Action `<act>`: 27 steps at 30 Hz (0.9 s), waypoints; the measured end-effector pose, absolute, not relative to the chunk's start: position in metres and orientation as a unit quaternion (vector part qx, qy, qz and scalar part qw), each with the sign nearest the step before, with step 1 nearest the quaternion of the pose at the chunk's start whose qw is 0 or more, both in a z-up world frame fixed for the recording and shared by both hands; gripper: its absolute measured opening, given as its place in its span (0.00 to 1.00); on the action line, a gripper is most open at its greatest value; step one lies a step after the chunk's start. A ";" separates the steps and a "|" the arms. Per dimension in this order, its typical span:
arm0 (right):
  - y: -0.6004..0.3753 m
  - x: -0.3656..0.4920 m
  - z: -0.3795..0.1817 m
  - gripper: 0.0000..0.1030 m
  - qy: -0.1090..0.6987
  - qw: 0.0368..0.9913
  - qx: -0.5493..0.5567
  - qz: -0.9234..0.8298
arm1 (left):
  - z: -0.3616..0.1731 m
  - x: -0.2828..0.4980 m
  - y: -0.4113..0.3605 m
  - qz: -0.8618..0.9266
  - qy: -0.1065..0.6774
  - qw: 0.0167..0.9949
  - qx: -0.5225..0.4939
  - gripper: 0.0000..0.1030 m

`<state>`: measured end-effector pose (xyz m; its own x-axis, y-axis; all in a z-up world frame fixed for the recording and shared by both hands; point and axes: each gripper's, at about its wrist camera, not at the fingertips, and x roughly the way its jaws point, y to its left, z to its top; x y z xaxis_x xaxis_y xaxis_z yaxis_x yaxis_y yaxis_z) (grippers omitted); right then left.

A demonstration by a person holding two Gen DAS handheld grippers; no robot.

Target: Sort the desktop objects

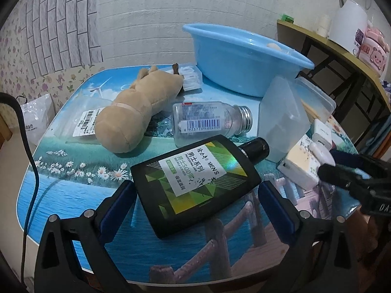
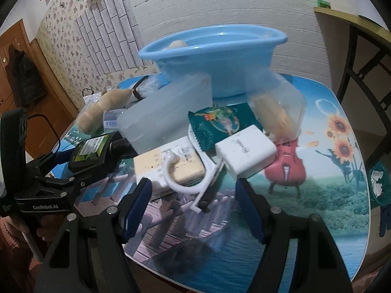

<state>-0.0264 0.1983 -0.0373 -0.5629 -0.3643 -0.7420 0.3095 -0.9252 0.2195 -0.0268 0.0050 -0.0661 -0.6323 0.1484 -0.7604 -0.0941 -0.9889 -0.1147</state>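
The picture-printed table [image 1: 73,190] is crowded: a blue basin [image 1: 244,58] stands at its far side, a tan plush toy [image 1: 136,112] lies to the left beside a barcoded clear packet [image 1: 85,124], and a clear bottle [image 1: 207,122] with a silver cap lies on its side just behind the black lotion bottle [image 1: 198,183]. A frosted plastic container [image 1: 281,119] tilts against the black bottle's cap end, crowding it on the right. The black bottle lies flat, slanted, with a green and yellow label of white-panel text, its base between the fingers of the left gripper [image 1: 198,212], whose jaws stand wide on either side without touching it. In the right wrist view, the right gripper [image 2: 193,210] is also spread wide, with a white hook [image 2: 188,183] between its fingers, just before a white charger [image 2: 246,151], a cream box [image 2: 168,168] and a green snack packet [image 2: 220,124].
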 end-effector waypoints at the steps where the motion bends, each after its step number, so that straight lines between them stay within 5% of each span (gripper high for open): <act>1: 0.198 -0.027 -0.037 0.69 -0.036 0.190 0.426 -0.884 | -0.065 -0.028 0.005 0.903 -0.039 0.068 -0.422 0.97; 15: 0.196 -0.030 -0.039 0.67 -0.059 0.177 0.426 -0.885 | -0.067 -0.034 0.005 0.904 -0.059 0.050 -0.421 0.99; 18: 0.197 -0.028 -0.038 0.50 -0.059 0.193 0.420 -0.885 | -0.066 -0.033 0.003 0.904 -0.055 0.057 -0.420 0.98; 27: 0.198 -0.017 -0.037 0.28 -0.025 0.211 0.417 -0.884 | -0.065 -0.021 -0.001 0.906 -0.039 0.076 -0.414 0.94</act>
